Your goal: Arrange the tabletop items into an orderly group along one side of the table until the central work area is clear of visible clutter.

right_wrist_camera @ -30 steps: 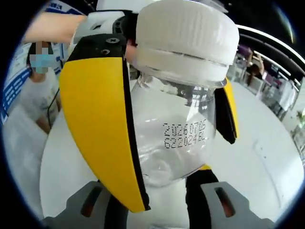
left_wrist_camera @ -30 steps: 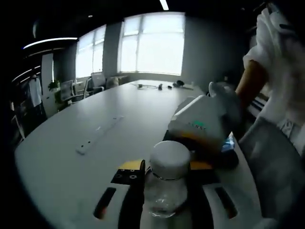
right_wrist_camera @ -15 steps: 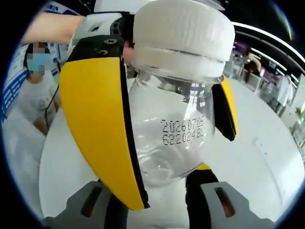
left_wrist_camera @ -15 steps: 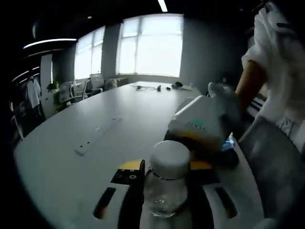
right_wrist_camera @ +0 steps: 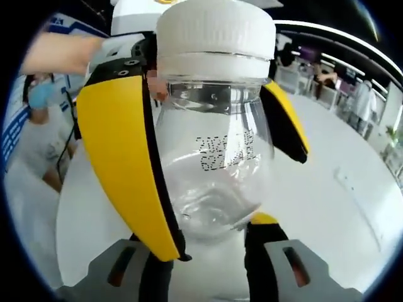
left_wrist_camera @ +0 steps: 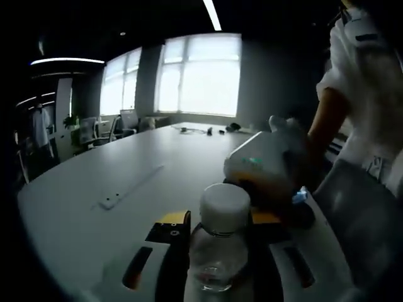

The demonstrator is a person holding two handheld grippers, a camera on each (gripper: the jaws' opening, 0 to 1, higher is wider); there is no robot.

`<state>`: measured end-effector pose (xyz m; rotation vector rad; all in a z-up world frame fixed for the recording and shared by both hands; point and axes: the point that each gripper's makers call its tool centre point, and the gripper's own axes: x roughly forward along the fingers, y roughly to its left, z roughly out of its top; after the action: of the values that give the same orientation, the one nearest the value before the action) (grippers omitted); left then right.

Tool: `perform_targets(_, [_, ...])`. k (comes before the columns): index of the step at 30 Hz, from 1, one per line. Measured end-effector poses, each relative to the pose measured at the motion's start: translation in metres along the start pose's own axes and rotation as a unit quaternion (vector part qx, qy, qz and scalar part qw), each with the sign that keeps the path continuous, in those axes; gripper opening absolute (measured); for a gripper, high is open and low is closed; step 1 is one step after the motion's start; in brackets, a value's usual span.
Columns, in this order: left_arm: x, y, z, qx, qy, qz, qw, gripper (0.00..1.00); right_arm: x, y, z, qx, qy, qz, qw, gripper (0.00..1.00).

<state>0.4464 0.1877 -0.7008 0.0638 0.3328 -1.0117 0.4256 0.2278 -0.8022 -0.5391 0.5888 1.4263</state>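
1. So both tongs pinch one clear bottle (right_wrist_camera: pixel 214 170): left gripper (left_wrist_camera: pixel 217 251) and right gripper (right_wrist_camera: pixel 208 233) from opposite sides.
2. Probably a handover or steadying before parking it along the table (left_wrist_camera: pixel 94 182) edge.

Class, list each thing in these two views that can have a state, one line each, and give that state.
Bottle: clear, capped, upright, gripped by both tongs.
Bottle cap: white, on.
Left tongs: shut on bottle.
Right tongs: shut on bottle.
Table: white, a flat strip lying on it.
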Motion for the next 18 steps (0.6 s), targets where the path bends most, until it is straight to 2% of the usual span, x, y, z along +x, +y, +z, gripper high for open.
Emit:
perform_targets(12, [0.002, 0.001, -0.001, 0.001, 0.003, 0.005, 1.0000, 0.32, -0.001, 0.001, -0.002, 0.017, -0.002, -0.001, 0.9999, 0.40])
perform_targets(15, [0.001, 0.001, 0.002, -0.030, -0.008, 0.013, 0.9994, 0.32, -0.001, 0.002, -0.003, 0.017, 0.003, -0.001, 0.9998, 0.41])
perform_targets(16, [0.001, 0.004, 0.006, -0.021, -0.018, 0.023, 0.9993, 0.34, 0.000, 0.003, -0.004, 0.019, 0.004, -0.001, 0.9998, 0.43])
perform_targets(18, [-0.001, 0.007, 0.010, -0.024, -0.027, 0.038, 0.9986, 0.44, 0.000, 0.006, -0.007, 0.020, 0.011, 0.001, 0.9997, 0.47])
